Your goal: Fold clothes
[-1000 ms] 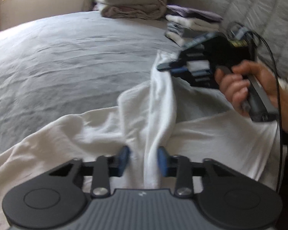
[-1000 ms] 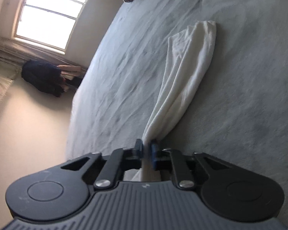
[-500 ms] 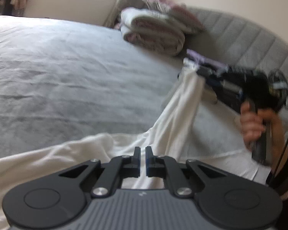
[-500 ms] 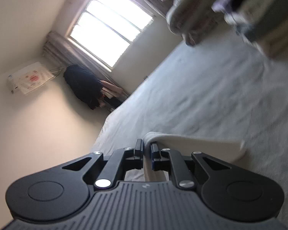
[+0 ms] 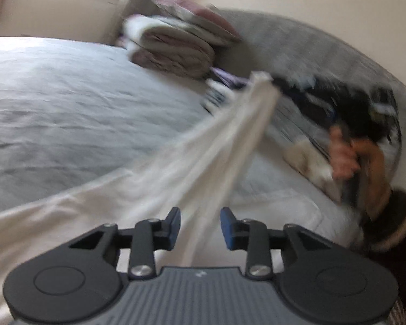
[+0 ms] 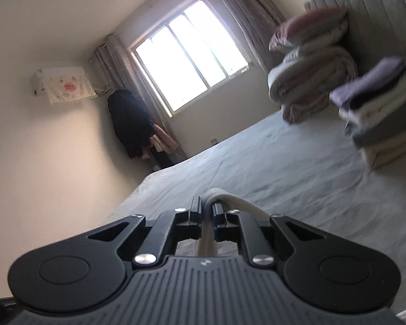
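Observation:
A white garment (image 5: 224,146) lies partly on the grey bed (image 5: 67,103) and stretches up as a taut band toward the right gripper (image 5: 281,84), seen blurred at the upper right. My left gripper (image 5: 200,226) is open, its blue pads on either side of the cloth band without pinching it. In the right wrist view my right gripper (image 6: 207,212) is shut on a fold of the white garment (image 6: 230,203), held up above the bed (image 6: 284,173).
Folded blankets (image 5: 176,46) are stacked by the grey headboard (image 5: 297,46), with a pile of folded clothes (image 6: 376,108) beside them. A window (image 6: 186,65) and dark hanging clothes (image 6: 130,122) are at the far wall.
My left gripper was shut half a second ago and has opened around the cloth. The right gripper has lifted its end of the garment higher and tilted toward the window.

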A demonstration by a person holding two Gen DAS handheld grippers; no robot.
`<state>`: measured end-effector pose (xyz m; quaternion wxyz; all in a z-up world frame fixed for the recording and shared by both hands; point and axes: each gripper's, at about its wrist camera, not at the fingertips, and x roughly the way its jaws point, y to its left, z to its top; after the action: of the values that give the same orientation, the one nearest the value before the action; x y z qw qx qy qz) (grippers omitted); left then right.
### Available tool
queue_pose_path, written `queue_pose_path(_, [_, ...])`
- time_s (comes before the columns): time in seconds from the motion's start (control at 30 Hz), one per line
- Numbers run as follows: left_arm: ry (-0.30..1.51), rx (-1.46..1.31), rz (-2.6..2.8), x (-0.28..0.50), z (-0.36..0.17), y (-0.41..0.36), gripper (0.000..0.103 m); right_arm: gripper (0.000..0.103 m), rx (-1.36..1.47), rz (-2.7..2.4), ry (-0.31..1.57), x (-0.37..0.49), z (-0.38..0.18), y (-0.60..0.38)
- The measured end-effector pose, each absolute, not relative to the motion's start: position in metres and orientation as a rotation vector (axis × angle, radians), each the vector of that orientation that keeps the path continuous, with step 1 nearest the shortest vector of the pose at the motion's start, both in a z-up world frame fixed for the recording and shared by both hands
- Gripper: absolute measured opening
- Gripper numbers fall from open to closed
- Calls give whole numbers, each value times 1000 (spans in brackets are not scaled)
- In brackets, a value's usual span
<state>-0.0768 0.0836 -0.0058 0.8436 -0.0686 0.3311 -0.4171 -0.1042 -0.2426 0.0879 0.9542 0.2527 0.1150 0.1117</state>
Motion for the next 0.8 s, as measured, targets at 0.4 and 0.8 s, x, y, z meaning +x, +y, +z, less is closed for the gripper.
queue_pose_path(0.4, [763,220,-857,-108,-29,24,44,12,502,236,171,-127,110,-246])
queue_pose_path(0.8, [774,181,-626,-112,-29,107,44,12,313,235,253,-165,96,-258])
